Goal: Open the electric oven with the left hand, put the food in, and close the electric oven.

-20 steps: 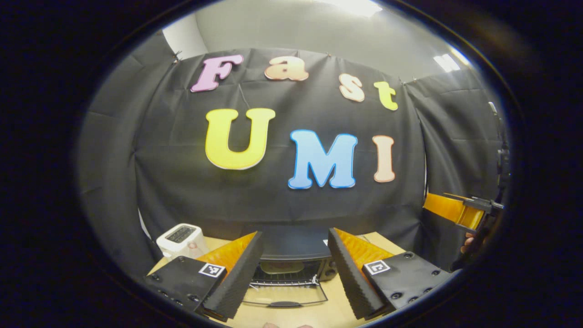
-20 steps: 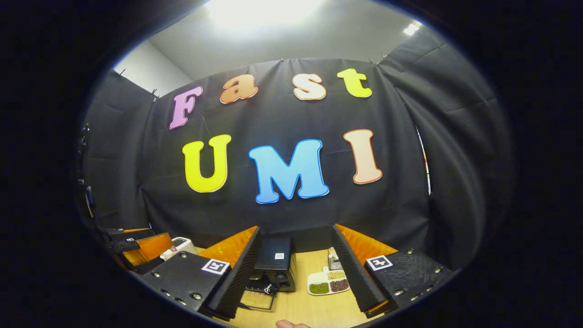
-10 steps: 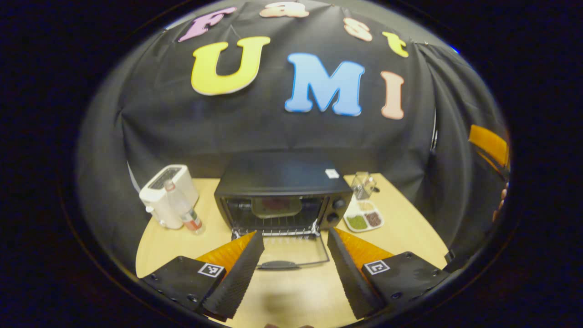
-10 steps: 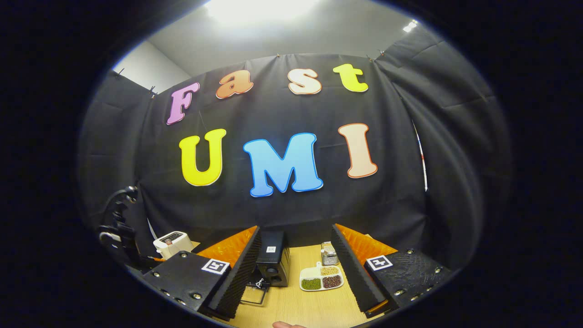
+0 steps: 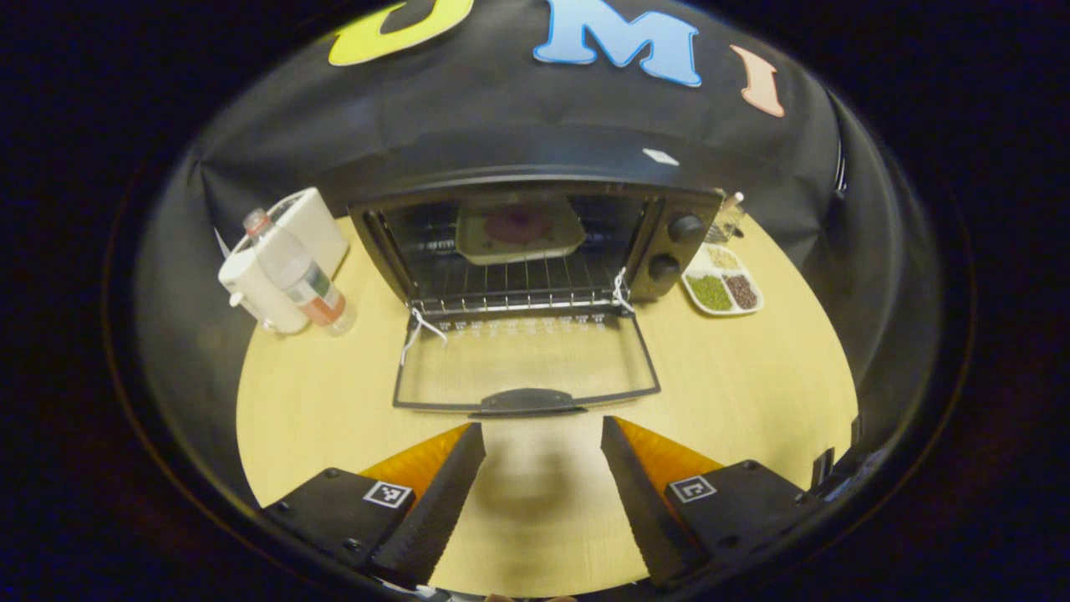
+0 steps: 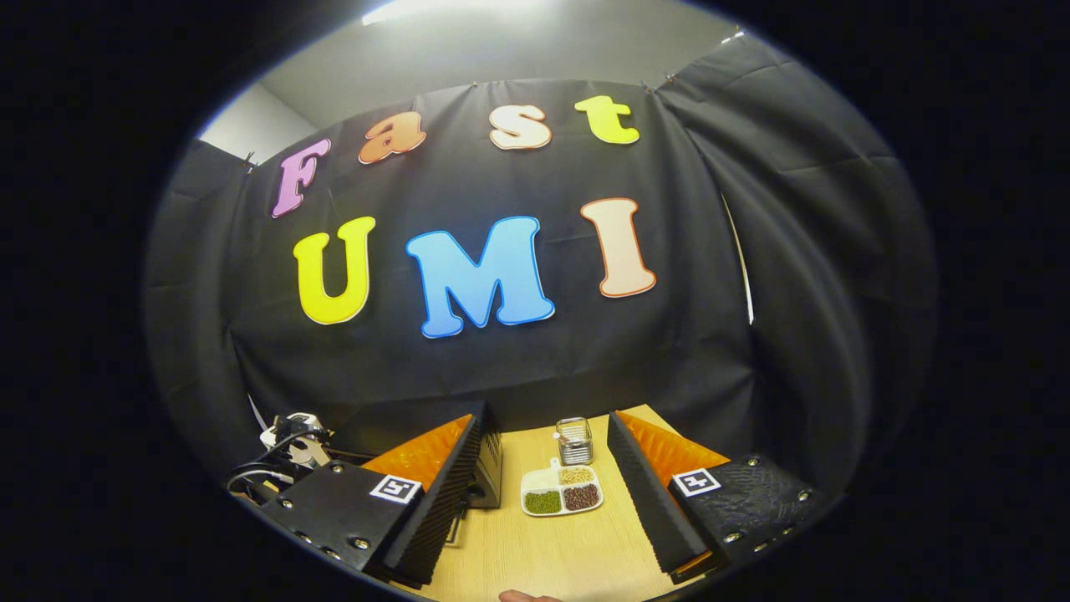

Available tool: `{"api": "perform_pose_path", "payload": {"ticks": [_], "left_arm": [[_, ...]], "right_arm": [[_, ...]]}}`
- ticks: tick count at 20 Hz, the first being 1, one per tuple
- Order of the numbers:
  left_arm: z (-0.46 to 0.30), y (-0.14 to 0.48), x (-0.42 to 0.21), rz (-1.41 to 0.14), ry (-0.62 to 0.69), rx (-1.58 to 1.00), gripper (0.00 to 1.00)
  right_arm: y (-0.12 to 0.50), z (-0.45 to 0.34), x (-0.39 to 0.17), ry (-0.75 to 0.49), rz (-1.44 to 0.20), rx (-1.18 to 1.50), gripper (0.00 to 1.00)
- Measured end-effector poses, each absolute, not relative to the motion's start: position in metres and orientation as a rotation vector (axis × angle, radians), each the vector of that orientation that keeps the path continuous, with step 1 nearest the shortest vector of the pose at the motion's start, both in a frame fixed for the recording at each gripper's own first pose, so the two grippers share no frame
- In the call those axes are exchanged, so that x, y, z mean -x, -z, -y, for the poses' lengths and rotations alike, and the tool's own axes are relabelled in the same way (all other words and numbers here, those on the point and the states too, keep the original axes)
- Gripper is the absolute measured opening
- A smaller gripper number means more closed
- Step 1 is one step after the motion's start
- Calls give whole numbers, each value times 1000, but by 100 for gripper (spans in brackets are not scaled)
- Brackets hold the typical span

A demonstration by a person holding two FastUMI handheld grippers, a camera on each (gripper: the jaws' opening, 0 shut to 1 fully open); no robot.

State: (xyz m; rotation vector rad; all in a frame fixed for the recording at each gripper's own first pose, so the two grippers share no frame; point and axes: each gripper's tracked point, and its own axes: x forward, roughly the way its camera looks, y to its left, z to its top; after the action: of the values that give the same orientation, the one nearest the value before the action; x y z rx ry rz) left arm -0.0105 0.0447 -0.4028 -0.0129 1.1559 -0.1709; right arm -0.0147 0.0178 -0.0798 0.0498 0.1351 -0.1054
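No legible words or numbers on any object. Square black-and-white code markers (image 5: 390, 493), one on each finger mount of the left gripper (image 5: 542, 424); same pair on the right gripper (image 6: 547, 412). Ahead of left gripper: small white sticker (image 5: 660, 156) on top of the oven (image 5: 681, 251), print too small to read; bottle (image 5: 288, 267) label also illegible
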Motion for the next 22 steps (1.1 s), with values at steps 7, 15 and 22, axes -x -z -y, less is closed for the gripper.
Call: {"api": "perform_pose_path", "payload": {"ticks": [7,15,22], "left_arm": [[-53,472,14,-1322,153,8,96],[-57,501,5,-1368,144,-12,100],[-56,504,3,-1369,162,-6,100]], "right_arm": [[90,0,15,161,-159,-41,94],[98,1,13,183,-186,-41,94],[100,-12,11,171,-196,-34,94]]}}
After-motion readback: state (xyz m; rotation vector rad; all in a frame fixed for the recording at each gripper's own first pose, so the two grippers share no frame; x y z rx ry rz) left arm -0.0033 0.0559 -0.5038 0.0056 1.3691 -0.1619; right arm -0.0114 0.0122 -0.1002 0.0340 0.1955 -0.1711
